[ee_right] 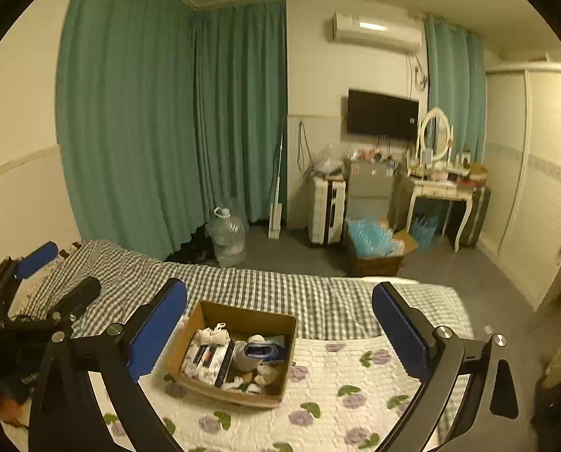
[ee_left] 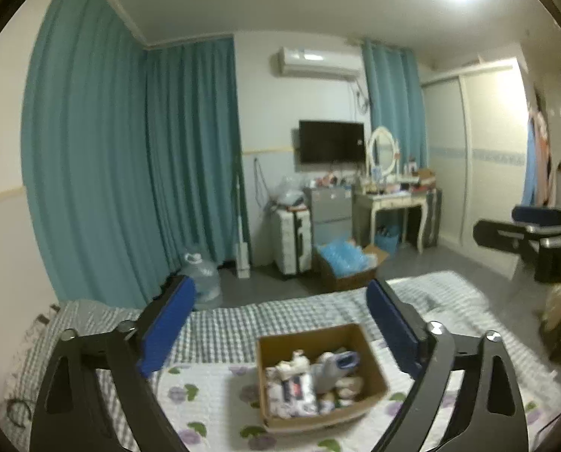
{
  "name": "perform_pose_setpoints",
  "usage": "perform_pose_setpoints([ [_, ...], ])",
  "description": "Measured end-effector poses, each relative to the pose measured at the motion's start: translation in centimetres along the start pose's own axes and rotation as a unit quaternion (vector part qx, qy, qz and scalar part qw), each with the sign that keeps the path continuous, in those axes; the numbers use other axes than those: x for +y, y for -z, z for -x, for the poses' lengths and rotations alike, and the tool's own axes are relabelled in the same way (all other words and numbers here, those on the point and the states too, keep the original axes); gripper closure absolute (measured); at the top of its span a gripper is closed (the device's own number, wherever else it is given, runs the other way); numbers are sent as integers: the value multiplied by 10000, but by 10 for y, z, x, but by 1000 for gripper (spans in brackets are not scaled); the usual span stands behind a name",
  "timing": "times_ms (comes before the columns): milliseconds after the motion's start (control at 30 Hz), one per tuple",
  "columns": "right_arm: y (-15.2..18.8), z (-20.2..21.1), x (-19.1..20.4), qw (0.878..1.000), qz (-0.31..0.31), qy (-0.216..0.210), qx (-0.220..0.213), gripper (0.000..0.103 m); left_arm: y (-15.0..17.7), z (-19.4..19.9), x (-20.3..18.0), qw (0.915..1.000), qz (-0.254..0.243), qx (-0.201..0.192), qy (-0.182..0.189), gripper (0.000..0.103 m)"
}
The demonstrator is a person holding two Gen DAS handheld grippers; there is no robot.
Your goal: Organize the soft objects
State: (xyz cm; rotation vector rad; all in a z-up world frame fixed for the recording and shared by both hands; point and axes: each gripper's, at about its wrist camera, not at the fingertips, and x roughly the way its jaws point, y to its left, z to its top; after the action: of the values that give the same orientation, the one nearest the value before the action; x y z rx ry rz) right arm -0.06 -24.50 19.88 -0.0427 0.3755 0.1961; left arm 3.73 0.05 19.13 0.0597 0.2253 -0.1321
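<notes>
Here, an open brown cardboard box [ee_right: 235,354] of soft objects sits on a bed [ee_right: 355,406] spread with a white quilt printed with purple flowers; a grey-and-white checked blanket [ee_right: 261,286] lies at the box's 12 o'clock. The box holds a flowered tissue pack [ee_right: 205,358] along its 9 o'clock side, a small pale plush toy [ee_right: 214,333] at 11 o'clock, and a blue-and-white bundle [ee_right: 259,352] toward the middle; the rest is too blurred to name. The left gripper [ee_left: 280,324] hangs above the box, its blue-padded fingers [ee_left: 167,327] spread wide with nothing between them; the right gripper [ee_right: 278,333] likewise stands wide apart and empty over the box. In the left wrist view the right gripper shows at 3 o'clock; teal curtains [ee_right: 167,113] hang beyond.
</notes>
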Motion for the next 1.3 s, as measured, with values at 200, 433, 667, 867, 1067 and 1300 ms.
perform_pose_setpoints([
  [200,26,81,7,9981,48,-89,-604,2,11,63,-5,9991,-7,-407,67,6],
  [433,69,89,29,9954,352,100,-883,2,49,69,-6,9993,212,-296,-45,6],
  [667,124,37,25,9973,-5,78,-734,2,102,30,-7,9994,263,-132,-173,6],
  [867,180,-37,16,9998,-71,129,-156,2,158,-23,9,9980,389,271,-411,6],
  [1067,215,-84,10,9991,-286,-29,321,2,187,-45,7,9970,279,519,-492,6],
  [1300,216,-87,14,9991,-279,-31,318,2,192,-49,5,9964,249,674,-443,6],
])
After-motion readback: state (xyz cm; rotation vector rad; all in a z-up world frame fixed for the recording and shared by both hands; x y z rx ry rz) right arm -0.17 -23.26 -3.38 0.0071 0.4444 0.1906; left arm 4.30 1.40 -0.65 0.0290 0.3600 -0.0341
